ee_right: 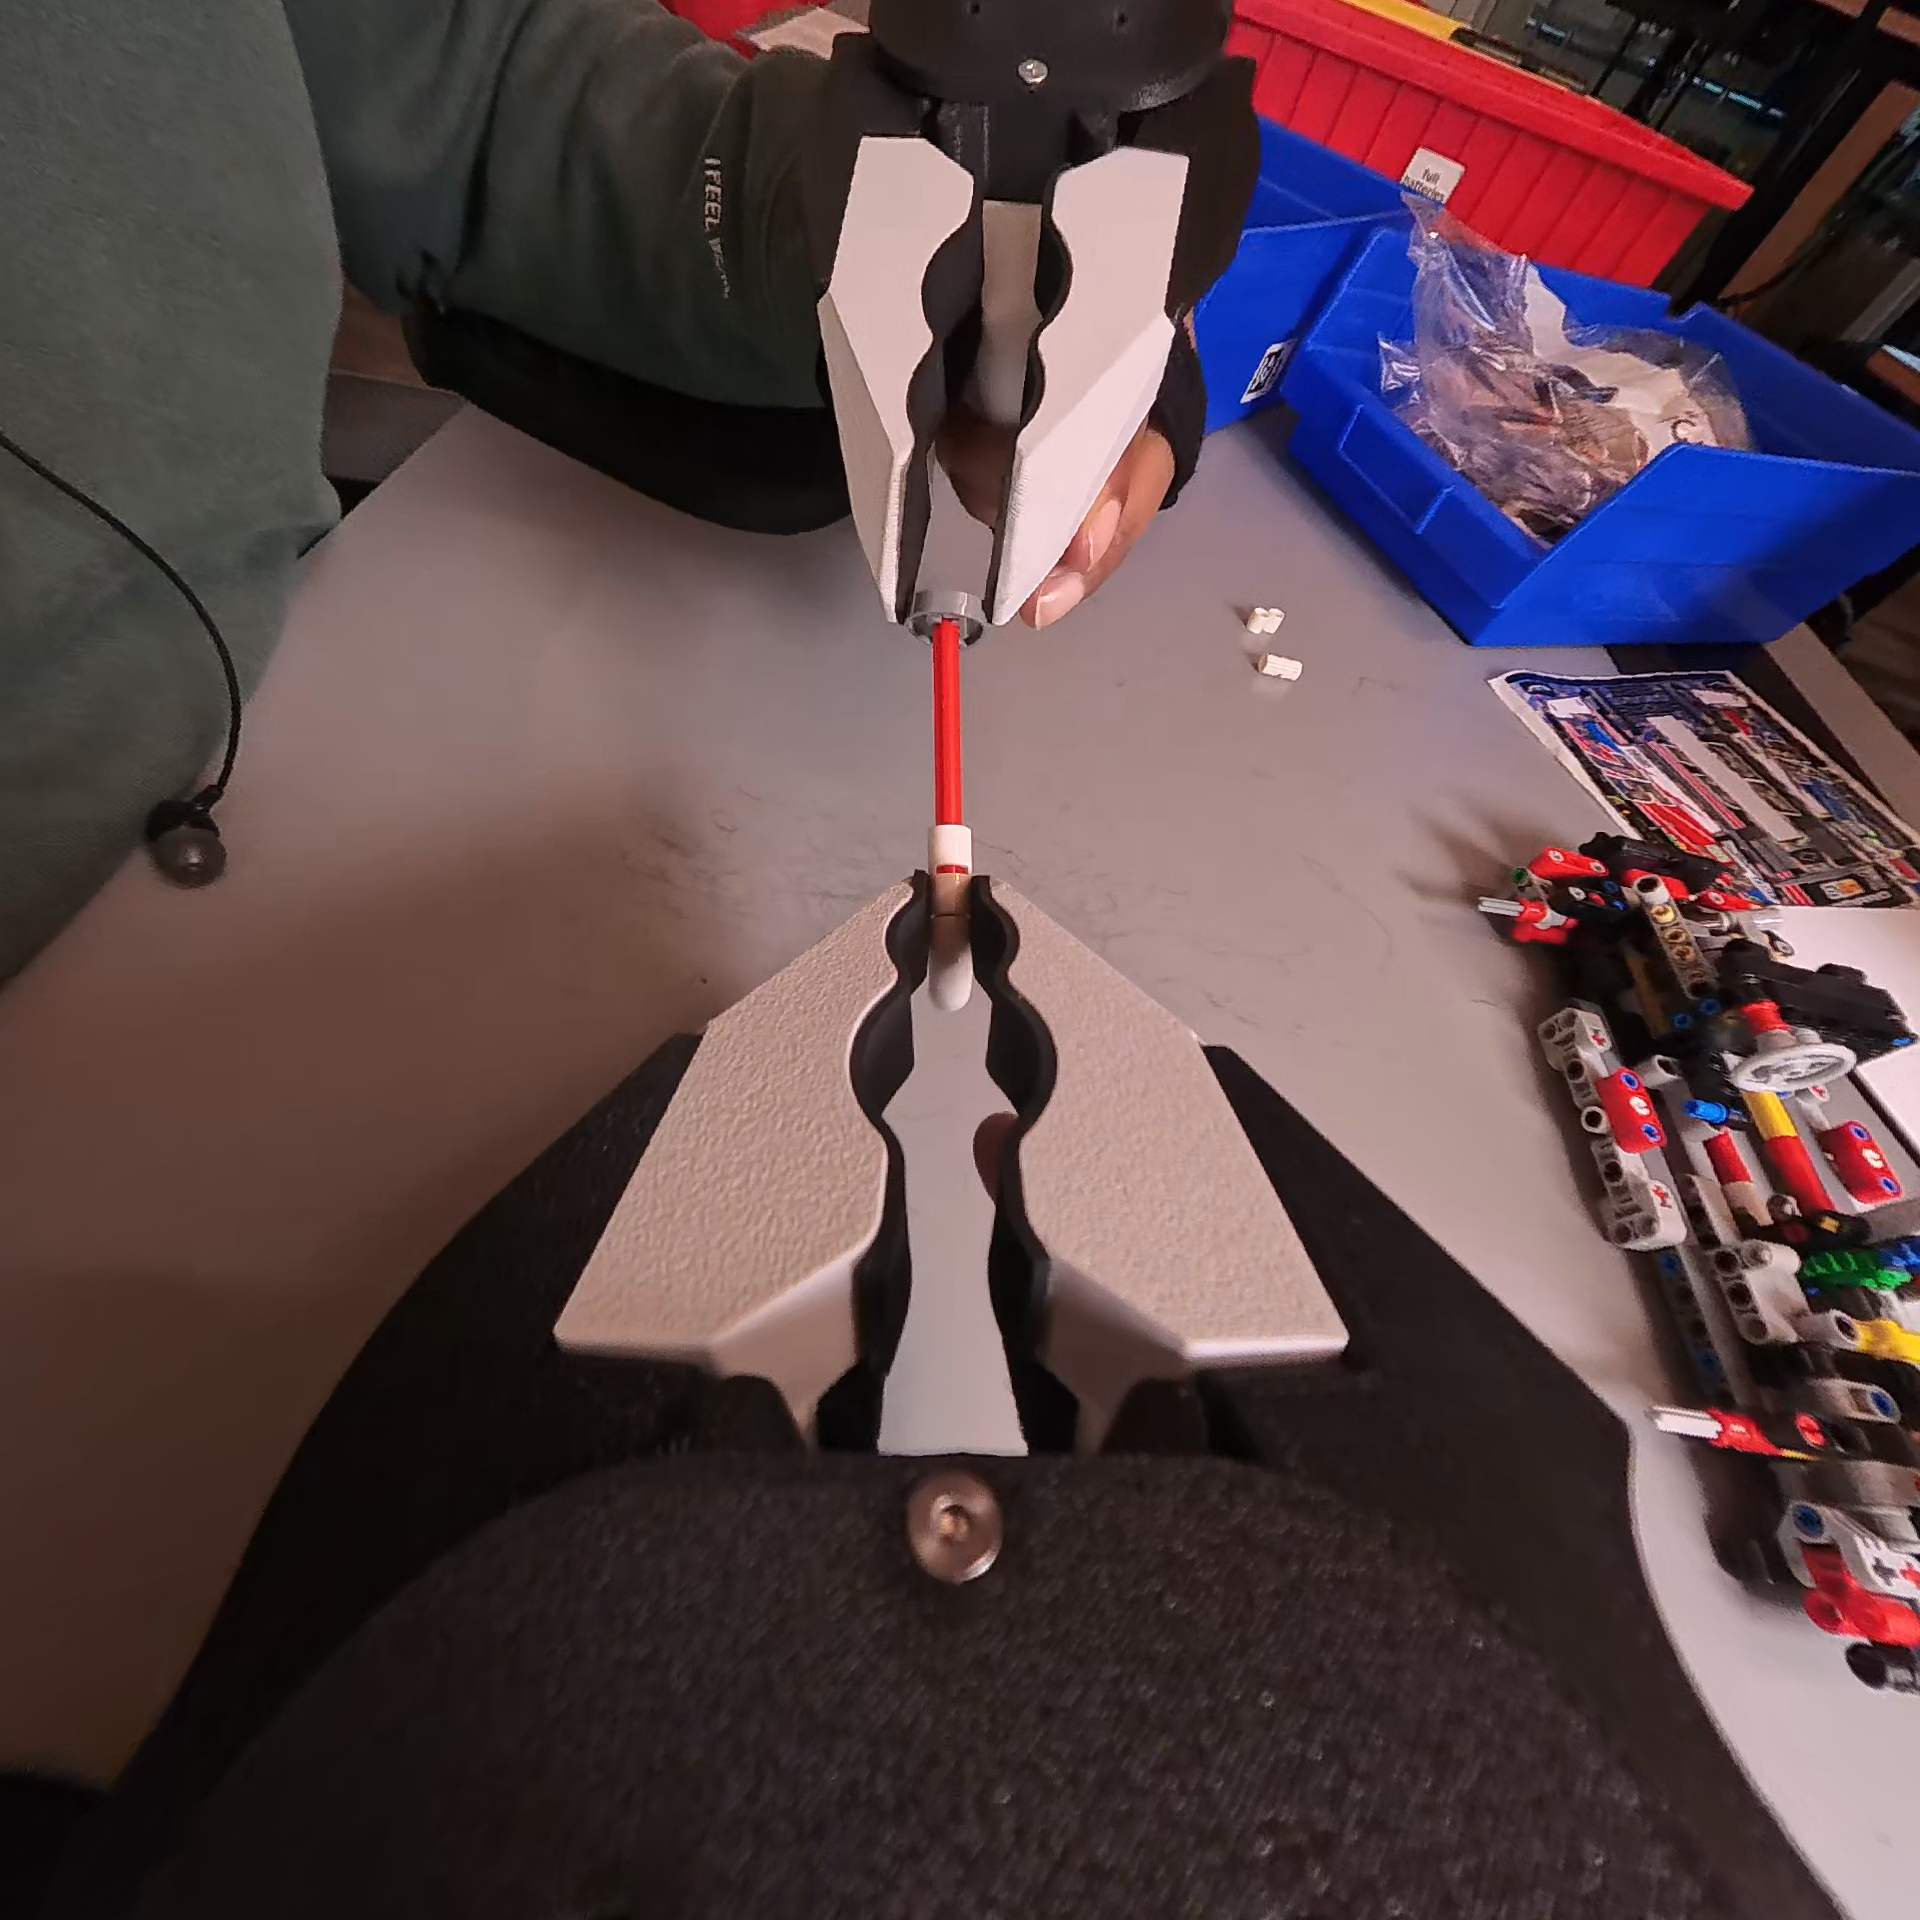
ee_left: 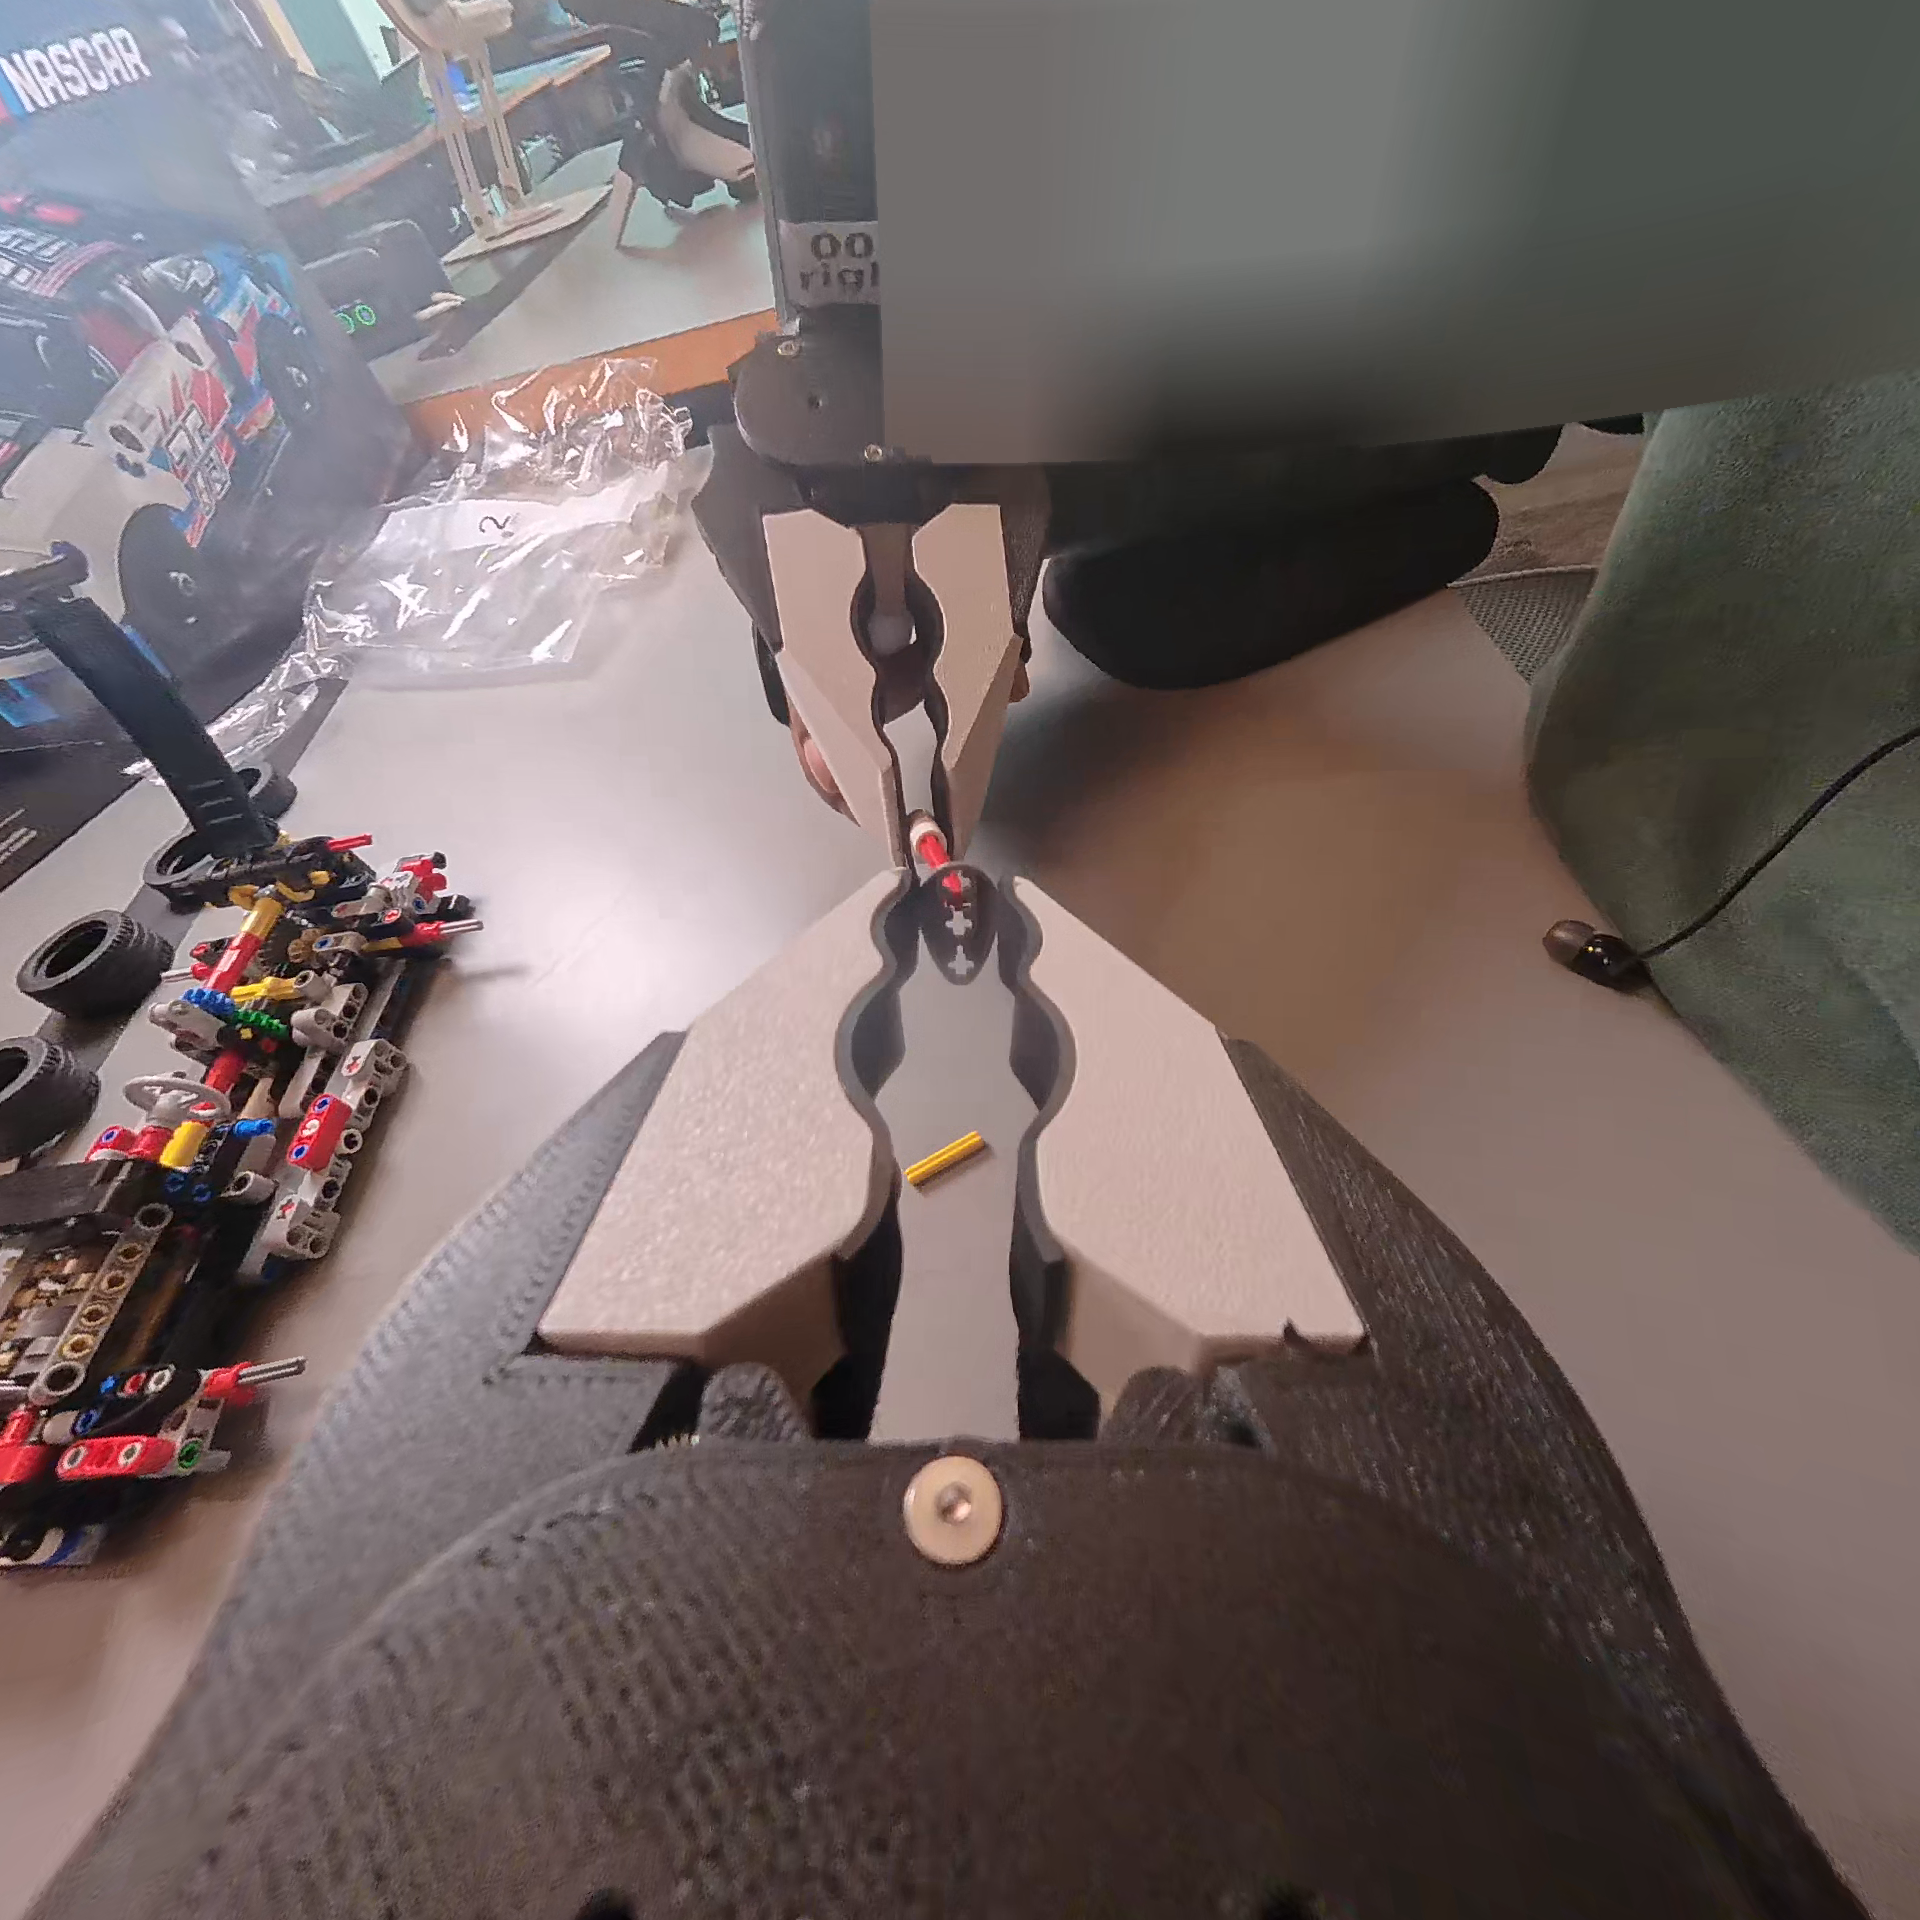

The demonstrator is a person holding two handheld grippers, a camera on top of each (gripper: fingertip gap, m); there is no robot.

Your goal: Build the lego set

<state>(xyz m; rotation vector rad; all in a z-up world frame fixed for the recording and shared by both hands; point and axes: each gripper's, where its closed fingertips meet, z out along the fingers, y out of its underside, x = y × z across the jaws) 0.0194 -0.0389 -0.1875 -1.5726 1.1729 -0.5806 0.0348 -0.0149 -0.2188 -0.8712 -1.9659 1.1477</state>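
Observation:
My left gripper (ee_left: 956,883) is shut on a small dark grey beam with cross-shaped holes (ee_left: 961,940), held above the table. My right gripper (ee_right: 951,894) is shut on a white sleeve (ee_right: 949,977) that carries a long red axle (ee_right: 945,727). The two grippers face each other tip to tip. In the left wrist view the right gripper (ee_left: 925,831) comes in from above, and the red axle's tip (ee_left: 932,854) sits at the beam's top hole. In the right wrist view the left gripper (ee_right: 943,613) grips the grey beam (ee_right: 940,608) at the axle's far end.
A half-built brick car chassis (ee_left: 260,1039) (ee_right: 1766,1143) lies on the grey table with loose tyres (ee_left: 94,961). A short yellow axle (ee_left: 945,1156) lies below my left jaws. Two small white pieces (ee_right: 1273,644), a booklet (ee_right: 1704,779), blue bins (ee_right: 1662,499) and plastic bags (ee_left: 499,551) are around. Tip to tip, the grippers are about 5 centimetres apart.

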